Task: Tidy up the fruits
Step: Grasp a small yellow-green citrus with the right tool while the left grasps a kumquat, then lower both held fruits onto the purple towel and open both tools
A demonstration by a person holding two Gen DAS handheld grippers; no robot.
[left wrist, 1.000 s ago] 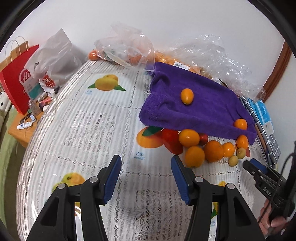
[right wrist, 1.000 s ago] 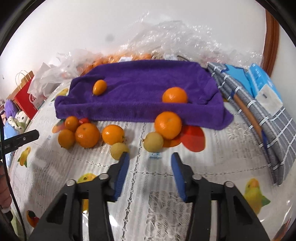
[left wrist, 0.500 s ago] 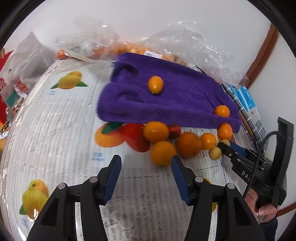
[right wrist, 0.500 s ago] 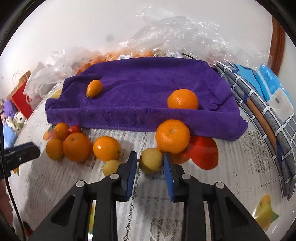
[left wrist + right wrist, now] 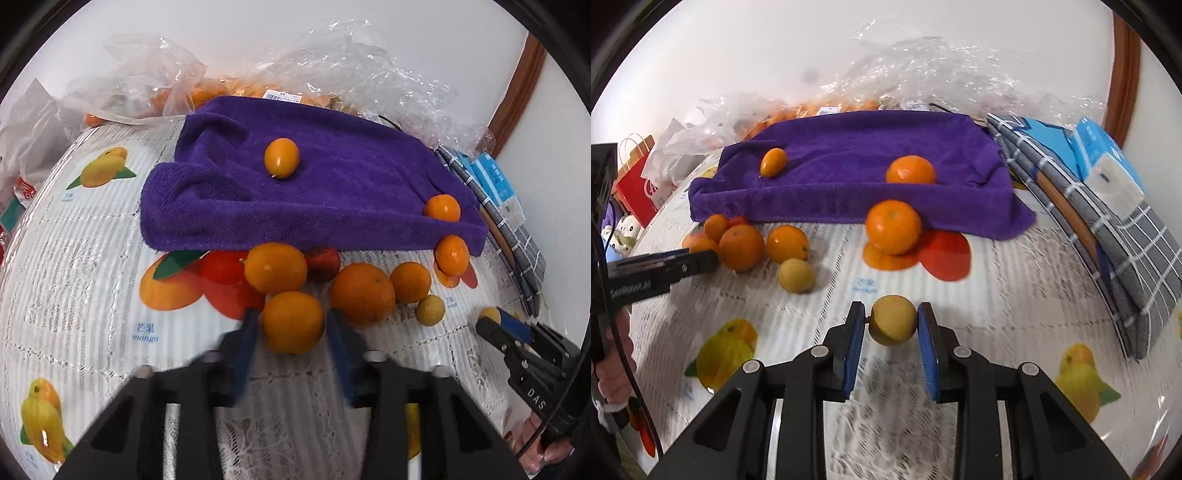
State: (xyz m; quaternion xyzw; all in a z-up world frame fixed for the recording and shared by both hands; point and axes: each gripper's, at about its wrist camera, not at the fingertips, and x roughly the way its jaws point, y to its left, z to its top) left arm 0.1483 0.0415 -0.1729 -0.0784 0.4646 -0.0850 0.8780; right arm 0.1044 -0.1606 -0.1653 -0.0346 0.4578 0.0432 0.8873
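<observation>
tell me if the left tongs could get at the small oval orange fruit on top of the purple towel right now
Probably not as things stand. The left tongs have just been closing around a round orange, so they are occupied. The oval fruit itself lies uncovered on the purple towel, beyond a cluster of oranges.

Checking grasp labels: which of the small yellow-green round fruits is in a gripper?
The yellow-green fruit clamped in the right gripper; the other yellow-green one lies loose on the tablecloth.

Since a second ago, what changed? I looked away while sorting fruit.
The right tongs closed on a small yellow fruit and drew it back. The left tongs moved in and have just been closing around an orange. The purple towel and its fruit stayed put.
</observation>
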